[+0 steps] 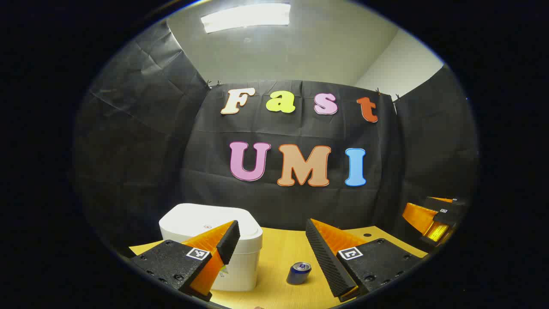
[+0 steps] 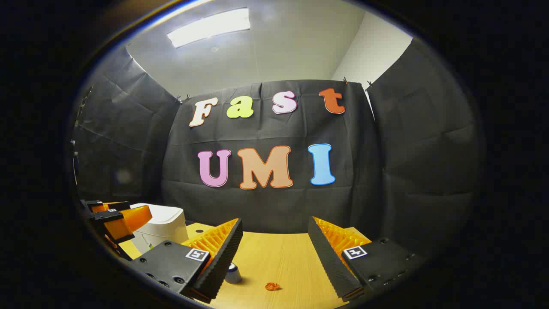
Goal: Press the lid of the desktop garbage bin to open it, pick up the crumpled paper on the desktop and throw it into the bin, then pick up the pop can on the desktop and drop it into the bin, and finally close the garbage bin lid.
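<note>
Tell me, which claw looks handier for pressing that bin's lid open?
Left, probably. In the left gripper view the white bin, lid shut, sits just past the left claw. In the right gripper view the bin lies far off to the side of the right claw.

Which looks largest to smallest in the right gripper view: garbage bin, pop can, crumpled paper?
1. Garbage bin, though the other gripper hides part of it.
2. Pop can, partly behind a finger.
3. Crumpled paper, smallest.
</note>
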Demonstrator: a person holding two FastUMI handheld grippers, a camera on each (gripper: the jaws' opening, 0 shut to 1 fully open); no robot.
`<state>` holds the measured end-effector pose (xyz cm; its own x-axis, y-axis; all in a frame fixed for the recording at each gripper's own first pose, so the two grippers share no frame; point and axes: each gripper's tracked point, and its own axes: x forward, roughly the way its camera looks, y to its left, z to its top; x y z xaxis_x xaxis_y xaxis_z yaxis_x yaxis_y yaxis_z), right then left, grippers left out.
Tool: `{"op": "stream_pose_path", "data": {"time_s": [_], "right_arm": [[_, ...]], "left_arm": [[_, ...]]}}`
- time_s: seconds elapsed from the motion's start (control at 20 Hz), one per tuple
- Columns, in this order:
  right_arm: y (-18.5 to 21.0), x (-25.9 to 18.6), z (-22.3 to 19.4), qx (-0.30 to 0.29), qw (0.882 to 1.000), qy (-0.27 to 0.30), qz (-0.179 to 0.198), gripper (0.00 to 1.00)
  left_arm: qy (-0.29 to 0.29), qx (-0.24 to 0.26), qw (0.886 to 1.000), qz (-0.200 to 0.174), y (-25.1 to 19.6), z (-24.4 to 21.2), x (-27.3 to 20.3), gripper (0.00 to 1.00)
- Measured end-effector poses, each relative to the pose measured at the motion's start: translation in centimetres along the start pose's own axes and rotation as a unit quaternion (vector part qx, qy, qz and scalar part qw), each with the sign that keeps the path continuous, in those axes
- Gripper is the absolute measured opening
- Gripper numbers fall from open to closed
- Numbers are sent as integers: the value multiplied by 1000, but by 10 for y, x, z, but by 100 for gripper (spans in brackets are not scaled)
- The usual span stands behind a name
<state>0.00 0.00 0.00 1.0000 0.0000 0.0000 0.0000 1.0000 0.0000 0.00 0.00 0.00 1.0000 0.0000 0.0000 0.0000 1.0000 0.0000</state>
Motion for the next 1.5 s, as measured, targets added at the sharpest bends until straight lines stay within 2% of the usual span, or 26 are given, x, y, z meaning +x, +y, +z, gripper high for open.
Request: {"op": "stream_pose_path", "data": {"time_s": [0.35,0.75,1.5], "right_arm": [[-12,7,3,0,1000,2,-5,97],[-13,13,0,1,1000,8,-13,97],[-6,18,-6,-4,1000,18,-13,97]], "left_arm": [[-10,3,1000,2,-5,8,9,92],[-21,13,999,-22,-21,14,19,92],[-11,6,1000,-15,-11,7,25,92]]}}
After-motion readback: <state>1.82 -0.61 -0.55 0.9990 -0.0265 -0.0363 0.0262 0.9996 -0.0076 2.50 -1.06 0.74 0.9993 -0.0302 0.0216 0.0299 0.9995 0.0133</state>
